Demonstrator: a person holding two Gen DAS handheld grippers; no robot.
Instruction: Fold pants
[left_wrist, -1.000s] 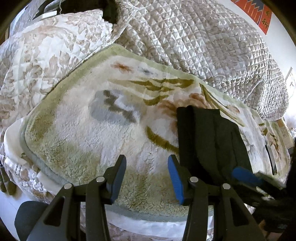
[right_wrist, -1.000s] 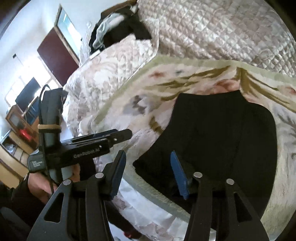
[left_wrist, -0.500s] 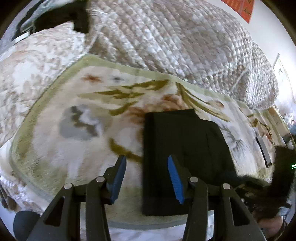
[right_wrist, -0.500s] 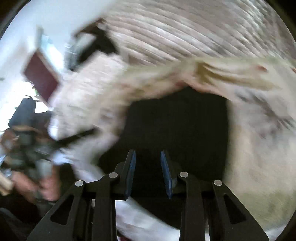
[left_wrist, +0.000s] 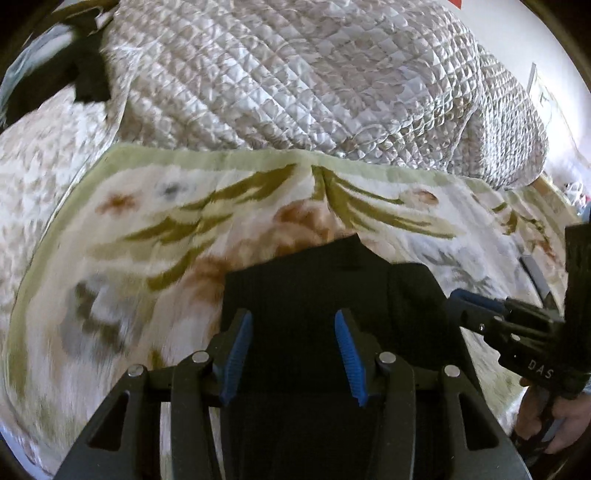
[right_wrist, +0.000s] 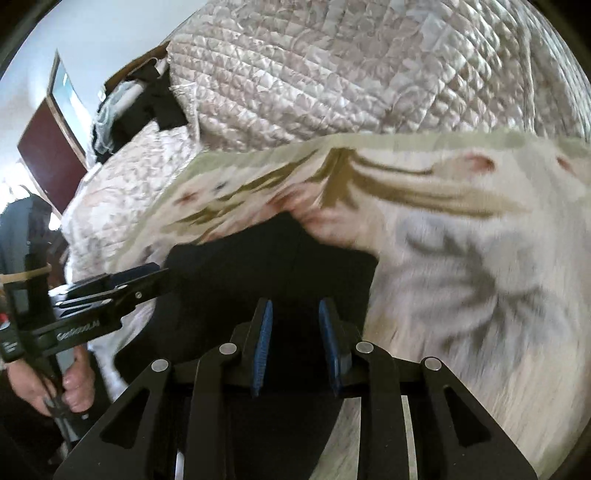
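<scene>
Bedroom, bed w/ floral fleece blanket (left_wrist: 155, 236); quilted cover (left_wrist: 295, 74) heaped at 12 o'clock.

Item: black pants (left_wrist: 332, 288), already folded to a compact rectangle, lying flat at blanket's near edge, 6 o'clock in both views.

Left claw (left_wrist: 291, 347): blue pads wide apart over pants, holding nothing. Right claw (right_wrist: 295, 339): pads narrower but apart, fabric betw. them not pinched.

Step, est.: near-final fold. Next: you lower both claws, pinch the near edge evenly, then lift w/o dragging layers.
</scene>
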